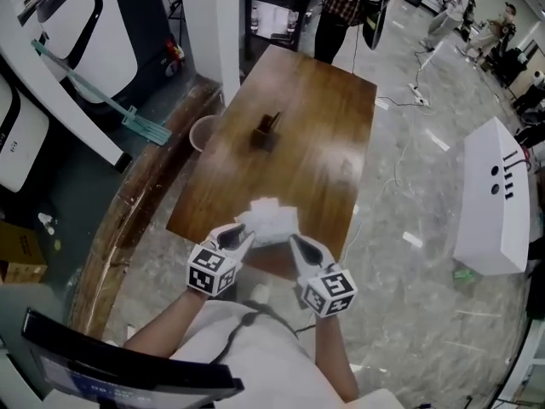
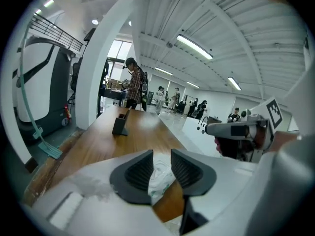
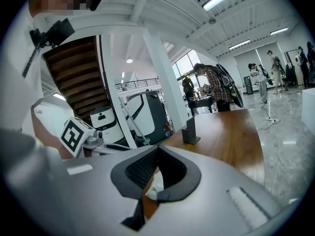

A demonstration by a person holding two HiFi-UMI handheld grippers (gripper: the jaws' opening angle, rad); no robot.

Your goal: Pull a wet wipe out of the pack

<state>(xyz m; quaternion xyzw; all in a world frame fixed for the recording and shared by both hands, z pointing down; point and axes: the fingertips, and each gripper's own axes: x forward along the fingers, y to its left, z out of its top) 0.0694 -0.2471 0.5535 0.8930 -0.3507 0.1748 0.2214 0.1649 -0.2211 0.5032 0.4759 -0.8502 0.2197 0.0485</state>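
Observation:
A white wet wipe pack (image 1: 269,221) lies at the near end of the wooden table (image 1: 315,135). My left gripper (image 1: 237,239) is at the pack's left edge, and my right gripper (image 1: 300,247) is at its right edge. In the left gripper view the left gripper (image 2: 161,155) stands open, and the crumpled white pack (image 2: 160,178) shows through the gap, below the pads. In the right gripper view the tips of the right gripper (image 3: 157,149) meet with nothing visible between them. A bit of the white pack (image 3: 156,187) shows underneath.
A dark upright holder (image 1: 268,133) stands mid-table. A person in a plaid shirt (image 1: 341,7) is at the far end. A pale bowl (image 1: 203,131) sits by the table's left edge. A white box (image 1: 494,198) and cables lie on the floor to the right.

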